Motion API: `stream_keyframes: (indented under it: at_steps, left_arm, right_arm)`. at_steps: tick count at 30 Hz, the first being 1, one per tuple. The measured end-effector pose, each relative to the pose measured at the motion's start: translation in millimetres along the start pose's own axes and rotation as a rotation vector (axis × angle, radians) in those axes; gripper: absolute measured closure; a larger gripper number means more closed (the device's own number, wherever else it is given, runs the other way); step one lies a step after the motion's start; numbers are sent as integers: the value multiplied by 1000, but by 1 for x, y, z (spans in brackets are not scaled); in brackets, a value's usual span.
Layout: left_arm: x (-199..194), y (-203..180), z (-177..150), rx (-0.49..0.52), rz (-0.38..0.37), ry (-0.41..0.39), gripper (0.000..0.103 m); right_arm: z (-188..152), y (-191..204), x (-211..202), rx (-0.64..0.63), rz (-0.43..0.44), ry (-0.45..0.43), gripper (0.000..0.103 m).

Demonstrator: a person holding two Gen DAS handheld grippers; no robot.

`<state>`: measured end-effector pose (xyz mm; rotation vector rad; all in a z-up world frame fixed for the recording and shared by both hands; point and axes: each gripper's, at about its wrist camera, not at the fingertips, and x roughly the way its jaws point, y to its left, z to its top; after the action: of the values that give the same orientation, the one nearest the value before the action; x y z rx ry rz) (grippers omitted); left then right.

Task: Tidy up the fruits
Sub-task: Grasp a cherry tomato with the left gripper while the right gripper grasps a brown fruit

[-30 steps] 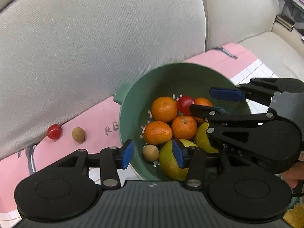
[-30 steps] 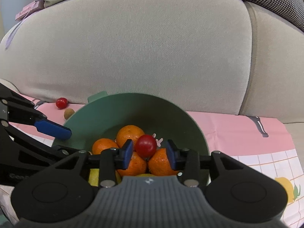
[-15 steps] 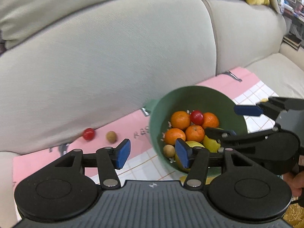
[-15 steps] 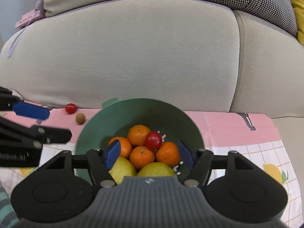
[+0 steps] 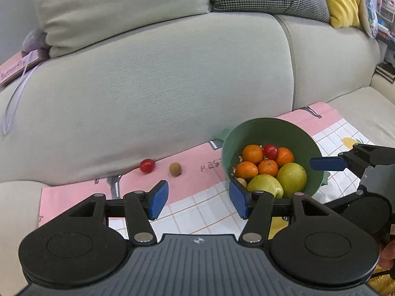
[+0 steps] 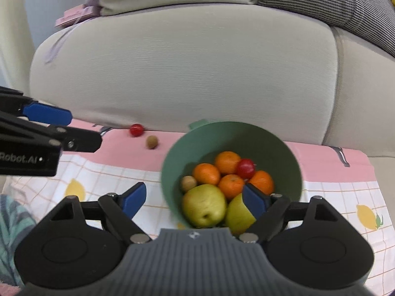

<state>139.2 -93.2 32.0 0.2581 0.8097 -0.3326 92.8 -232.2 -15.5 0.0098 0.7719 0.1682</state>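
Two small fruits lay loose on the pink cloth (image 5: 74, 194), outside the green bowl (image 5: 284, 133).

Both sat against the sofa back: a red cherry tomato (image 5: 147, 165) and, just beside it toward the bowl, a brown round fruit (image 5: 175, 169). They lay ahead and slightly left of the left gripper (image 5: 197, 199), likely the nearer one. Its jaws were opening, nothing between them. The right gripper (image 6: 195, 201), also opening and empty, hung over the bowl's near rim.
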Motion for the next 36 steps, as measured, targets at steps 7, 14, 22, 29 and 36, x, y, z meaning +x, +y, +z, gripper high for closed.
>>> stream_keyframes:
  at_steps: [7, 14, 22, 29, 36]
  left_arm:
    - [-12, 30, -9, -45, 9, -30, 36]
    - [-10, 64, -17, -105, 23, -27, 36]
    - [2, 88, -18, -141, 23, -32, 36]
    - [24, 102, -15, -152, 9, -33, 36]
    - [59, 114, -13, -174, -5, -1, 37]
  right_arm:
    - [2, 27, -6, -40, 52, -13, 15]
    - [9, 49, 2, -77, 61, -24, 23]
    - [24, 66, 22, -88, 74, -53, 35]
    - [37, 76, 54, -113, 88, -35, 50]
    - [47, 85, 91, -161, 82, -10, 59]
